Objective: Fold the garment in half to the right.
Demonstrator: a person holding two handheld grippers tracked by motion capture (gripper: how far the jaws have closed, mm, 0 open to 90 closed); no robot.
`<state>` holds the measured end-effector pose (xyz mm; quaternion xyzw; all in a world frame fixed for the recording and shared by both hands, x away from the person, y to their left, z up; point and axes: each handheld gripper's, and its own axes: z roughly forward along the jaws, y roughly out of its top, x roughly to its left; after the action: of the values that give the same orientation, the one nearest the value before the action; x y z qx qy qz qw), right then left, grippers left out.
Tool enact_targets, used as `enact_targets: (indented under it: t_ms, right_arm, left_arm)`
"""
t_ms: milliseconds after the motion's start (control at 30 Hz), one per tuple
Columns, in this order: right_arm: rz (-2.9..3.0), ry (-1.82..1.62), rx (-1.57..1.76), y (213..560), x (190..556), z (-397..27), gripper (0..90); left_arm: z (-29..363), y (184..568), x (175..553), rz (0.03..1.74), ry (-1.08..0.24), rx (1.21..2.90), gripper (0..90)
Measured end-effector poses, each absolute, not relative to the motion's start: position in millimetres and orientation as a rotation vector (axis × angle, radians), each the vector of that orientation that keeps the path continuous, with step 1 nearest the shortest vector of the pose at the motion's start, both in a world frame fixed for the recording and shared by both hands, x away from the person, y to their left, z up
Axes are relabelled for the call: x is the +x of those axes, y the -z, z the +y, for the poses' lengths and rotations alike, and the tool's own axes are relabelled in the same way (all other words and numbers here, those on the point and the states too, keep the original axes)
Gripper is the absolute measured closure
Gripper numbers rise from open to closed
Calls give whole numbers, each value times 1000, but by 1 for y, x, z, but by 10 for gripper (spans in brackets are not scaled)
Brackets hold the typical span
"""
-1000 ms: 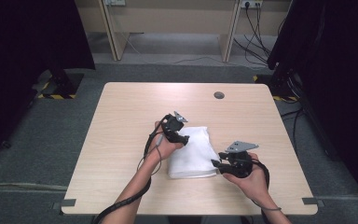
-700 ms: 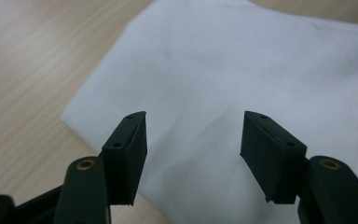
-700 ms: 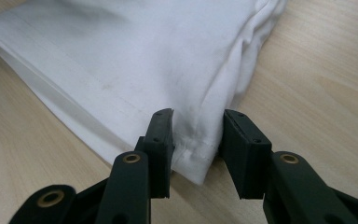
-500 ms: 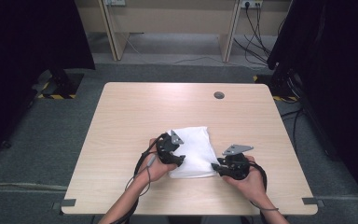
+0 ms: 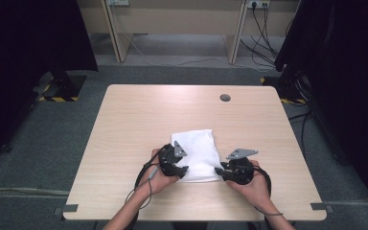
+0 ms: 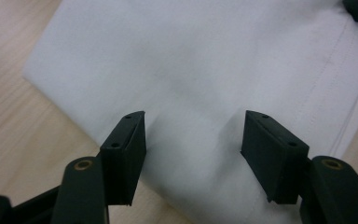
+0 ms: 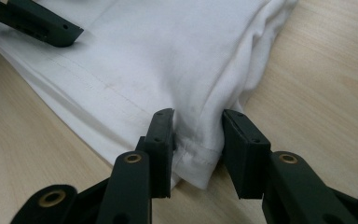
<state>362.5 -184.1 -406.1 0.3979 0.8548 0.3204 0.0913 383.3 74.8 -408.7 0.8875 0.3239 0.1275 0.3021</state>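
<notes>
Right now: folded white cloth (image 5: 196,153) flat on the wooden table (image 5: 134,115), near the front edge, between both hands. Left gripper (image 5: 179,170) at the cloth's near left corner, jaws apart and poised over the fabric, pads (image 6: 126,149) clear of it on either side, nothing pinched. Right gripper (image 5: 219,171) at the near right corner, jaws just narrowed, the hemmed corner of the cloth standing between its pads (image 7: 161,140), left pad against the fabric, a gap beside the other.
</notes>
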Motion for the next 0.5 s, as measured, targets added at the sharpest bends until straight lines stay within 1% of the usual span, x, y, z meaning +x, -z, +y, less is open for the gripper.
enact_targets:
  t_ms: [367, 500]
  right_arm:
    - [2511, -950, 1195, 408, 378, -168, 640]
    - [2489, -951, 1213, 410, 387, -167, 620]
  left_arm:
    - [87, 413, 406, 938, -386, 2311, 395]
    - [88, 414, 413, 951, -395, 2293, 392]
